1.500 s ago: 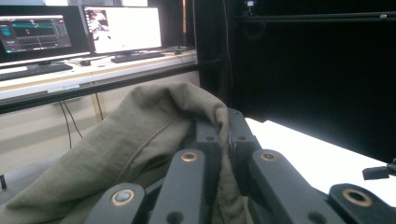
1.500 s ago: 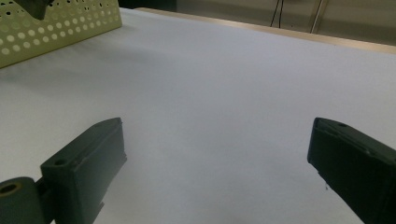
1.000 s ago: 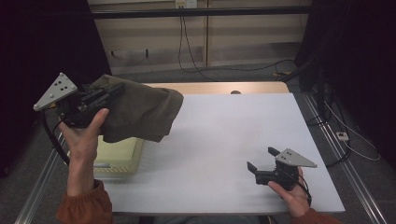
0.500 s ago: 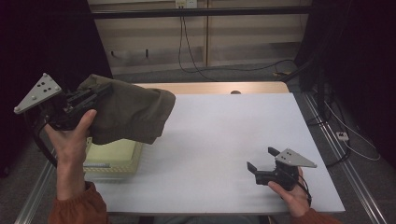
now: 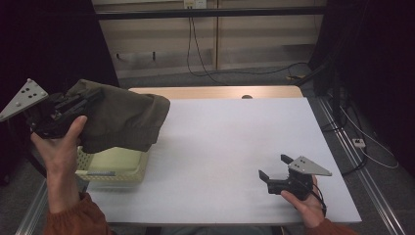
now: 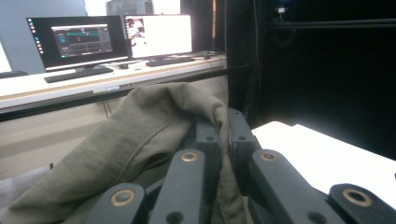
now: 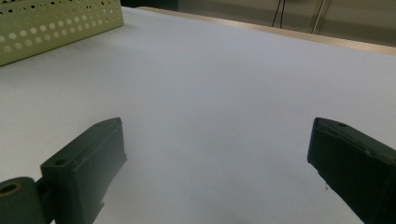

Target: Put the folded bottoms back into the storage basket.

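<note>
We note first what we cannot see well: in the high view the olive-green cloth (image 5: 120, 120) drapes over the tips of the left gripper (image 5: 80, 104), so its jaws are buried in fabric there, and the cloth also covers the far part of the pale yellow perforated basket (image 5: 115, 169) at the table's left edge, leaving us unable to tell what the basket holds beyond a flat item at its near rim. The room around the table is dark and gives little detail. In the left gripper view the left gripper (image 6: 223, 135) shows its two black jaws brought together with a fold of the olive-green cloth (image 6: 140, 140) pinched between them; the fabric bunches over and to the left of the jaws, hanging raised off the table. Behind it we make out two lit monitors (image 6: 112, 39) on a desk. The left hand (image 5: 61, 147) holds that gripper up above the basket's left side. The right gripper (image 5: 275, 167) sits low at the near right of the white table (image 5: 235, 147), well apart from the cloth. In the right gripper view the right gripper (image 7: 217, 154) has its jaws spread wide, nothing between them but bare tabletop, with a corner of the basket (image 7: 56, 25) at upper left.
</note>
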Available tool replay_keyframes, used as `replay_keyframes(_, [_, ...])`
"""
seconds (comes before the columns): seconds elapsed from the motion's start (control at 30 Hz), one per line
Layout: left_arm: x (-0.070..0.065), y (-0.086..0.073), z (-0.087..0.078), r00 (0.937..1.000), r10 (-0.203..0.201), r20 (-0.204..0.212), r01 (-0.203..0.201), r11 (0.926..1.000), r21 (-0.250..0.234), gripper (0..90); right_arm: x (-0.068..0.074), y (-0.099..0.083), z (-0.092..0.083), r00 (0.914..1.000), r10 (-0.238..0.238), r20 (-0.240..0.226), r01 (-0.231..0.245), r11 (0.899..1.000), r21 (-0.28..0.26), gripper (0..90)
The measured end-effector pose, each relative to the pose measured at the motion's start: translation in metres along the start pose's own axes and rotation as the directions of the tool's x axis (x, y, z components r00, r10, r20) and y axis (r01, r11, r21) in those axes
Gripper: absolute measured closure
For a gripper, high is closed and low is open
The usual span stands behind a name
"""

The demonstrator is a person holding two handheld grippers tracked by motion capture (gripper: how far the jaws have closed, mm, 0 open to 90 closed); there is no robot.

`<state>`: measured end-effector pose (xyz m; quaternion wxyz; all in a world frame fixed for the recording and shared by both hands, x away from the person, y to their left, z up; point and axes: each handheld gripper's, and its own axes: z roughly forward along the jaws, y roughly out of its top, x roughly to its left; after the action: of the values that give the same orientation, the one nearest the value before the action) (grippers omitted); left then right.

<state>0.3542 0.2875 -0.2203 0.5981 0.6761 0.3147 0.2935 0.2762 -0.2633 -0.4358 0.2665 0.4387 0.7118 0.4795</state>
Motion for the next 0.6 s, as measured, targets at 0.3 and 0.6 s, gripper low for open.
replay_keyframes(0.3, [0.011,-0.002,-0.014,0.9991,-0.021,-0.036,0.021,0.9998,-0.005,86.7,0.001,0.0,0.0,1.0,-0.002,-0.002,0.002,1.0,0.0,4.2])
replay_keyframes(0.6, [0.026,-0.008,-0.023,0.9971,-0.039,-0.066,0.04,0.9991,0.014,86.7,0.001,0.0,0.001,1.0,-0.003,-0.002,0.003,1.0,0.001,4.2])
